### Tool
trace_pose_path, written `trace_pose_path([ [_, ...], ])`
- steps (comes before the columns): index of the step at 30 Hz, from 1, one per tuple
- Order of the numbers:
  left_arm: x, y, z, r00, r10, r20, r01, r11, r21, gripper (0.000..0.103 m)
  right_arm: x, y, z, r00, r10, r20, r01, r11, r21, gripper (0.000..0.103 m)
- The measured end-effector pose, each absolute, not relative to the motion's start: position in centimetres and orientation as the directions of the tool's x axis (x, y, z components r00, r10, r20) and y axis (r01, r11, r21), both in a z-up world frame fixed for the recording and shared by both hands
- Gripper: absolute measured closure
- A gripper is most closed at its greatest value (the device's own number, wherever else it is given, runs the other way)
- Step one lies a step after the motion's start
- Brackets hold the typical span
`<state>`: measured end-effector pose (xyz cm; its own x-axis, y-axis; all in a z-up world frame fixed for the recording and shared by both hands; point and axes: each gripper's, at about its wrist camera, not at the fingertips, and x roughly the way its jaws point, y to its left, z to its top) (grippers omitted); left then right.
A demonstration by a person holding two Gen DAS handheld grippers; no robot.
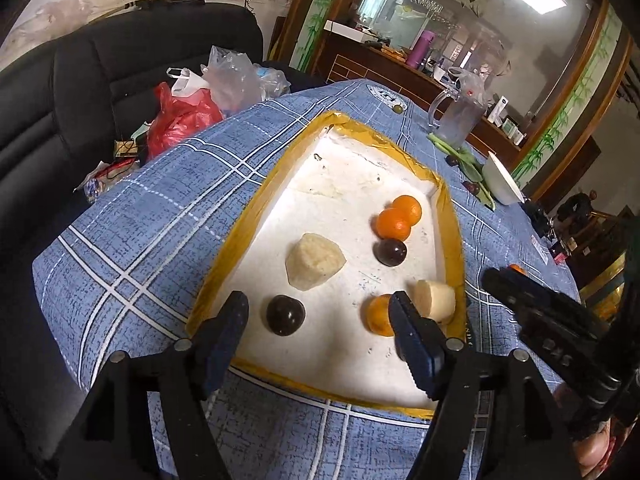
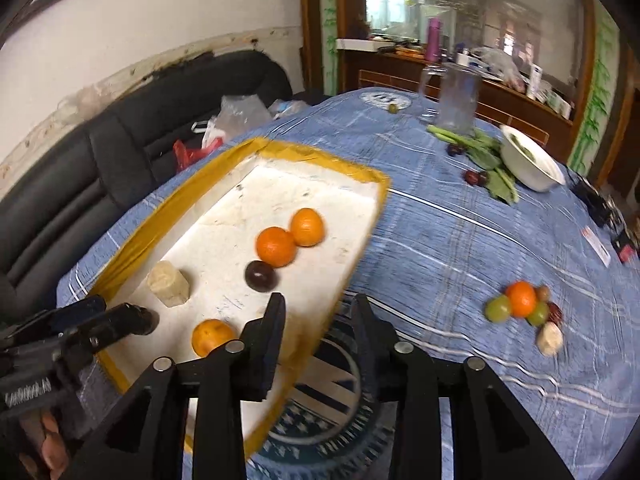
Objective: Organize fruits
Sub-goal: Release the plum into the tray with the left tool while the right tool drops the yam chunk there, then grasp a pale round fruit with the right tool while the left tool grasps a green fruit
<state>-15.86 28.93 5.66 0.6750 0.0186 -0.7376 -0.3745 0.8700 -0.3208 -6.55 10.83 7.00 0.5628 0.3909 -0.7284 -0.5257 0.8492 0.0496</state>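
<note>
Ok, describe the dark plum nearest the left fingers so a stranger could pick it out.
Find the white foam tray with yellow-taped edges on the blue plaid tablecloth. At its near end, just ahead of the open left gripper, sits a dark plum. It lies alone, below the pale peeled chunk, whereas the other dark plum touches an orange.
</note>
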Motion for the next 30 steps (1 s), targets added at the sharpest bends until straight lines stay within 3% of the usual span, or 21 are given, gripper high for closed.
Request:
trace_pose_path([
  [5,-16.1,26.9,6.9,0.681,0.046,-0.731,-0.349,0.898,-0.269,0.031,-7.4,5.6,7.4,0.592,0.358,-0.722,-0.464,0.884,0.058,0.061],
  [13,-15.9,20.6,8.5,0.7,0.152,-0.698,-0.26,0.964,-0.05,0.031,-8.0,-1.2,6.6,0.605,0.3,-0.737,-0.355,0.931,0.088,0.061],
  [21,-15.7,17.2,9.2,0.696,0.161,-0.699,-0.209,0.978,0.016,0.031,-8.9,-6.0,6.0,0.619,0.289,-0.731,-0.303,0.946,0.117,0.054],
  [30,-15.5,14.5,9.4,0.692,0.174,-0.701,-0.178,0.982,0.068,0.03,-8.6,-9.2,5.5,0.617,0.296,-0.729,-0.253,0.952,0.172,0.054],
])
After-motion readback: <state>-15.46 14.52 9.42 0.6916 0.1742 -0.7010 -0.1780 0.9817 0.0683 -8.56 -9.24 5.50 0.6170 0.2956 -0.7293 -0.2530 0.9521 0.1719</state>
